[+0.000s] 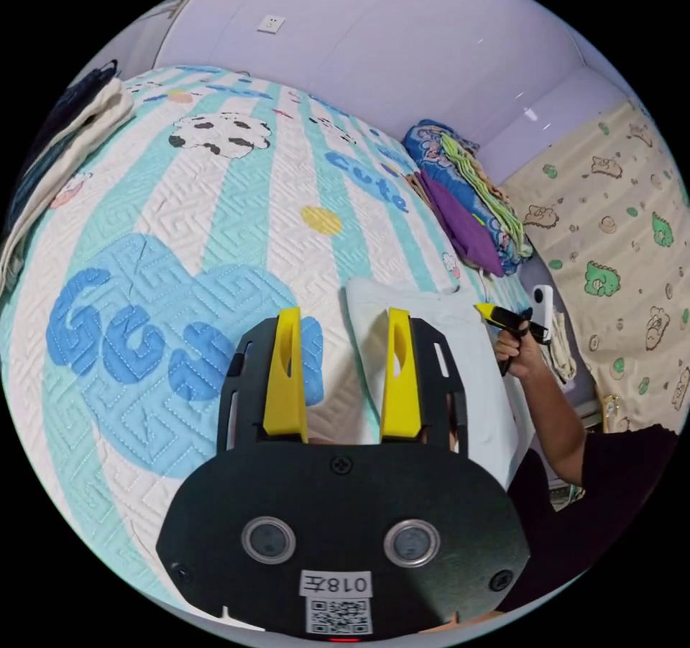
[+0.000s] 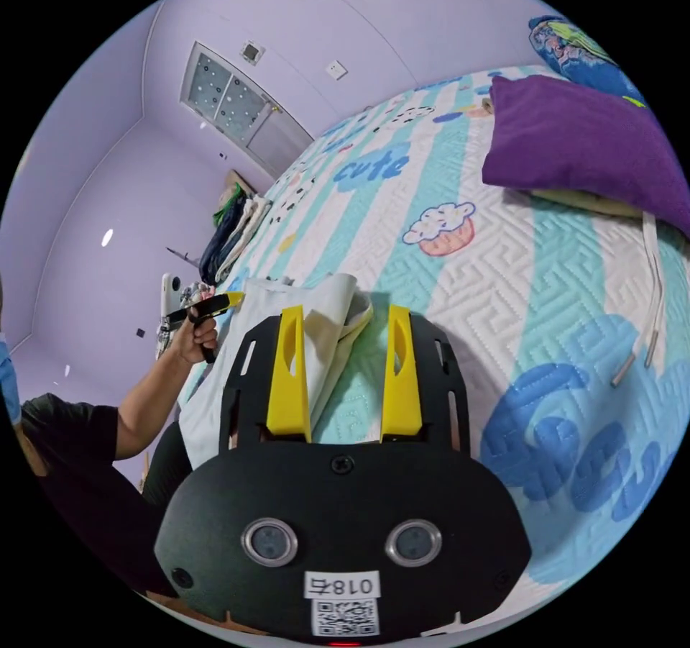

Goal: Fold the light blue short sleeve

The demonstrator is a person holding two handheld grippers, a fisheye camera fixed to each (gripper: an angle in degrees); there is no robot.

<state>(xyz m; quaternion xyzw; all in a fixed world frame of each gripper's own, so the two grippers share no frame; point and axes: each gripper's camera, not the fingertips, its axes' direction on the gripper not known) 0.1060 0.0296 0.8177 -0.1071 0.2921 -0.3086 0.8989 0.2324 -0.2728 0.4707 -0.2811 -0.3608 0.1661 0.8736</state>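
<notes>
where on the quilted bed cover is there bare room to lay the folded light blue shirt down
Free patch: the striped quilted bed cover between the folded light blue shirt and the cream and dark folded clothes at its far edge. Crowded: the corner with the purple folded cloth and white drawstrings. Both the left gripper and right gripper are open.

Open quilt [image 1: 215, 245]; folded pile [image 1: 467, 202] blocks far edge.

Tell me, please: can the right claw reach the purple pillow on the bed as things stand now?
Probably yes. The right claw stands open over the pale folded garment, gripping nothing, and only bare quilt lies between it and the purple pillow. How far it is, I cannot tell.
</notes>
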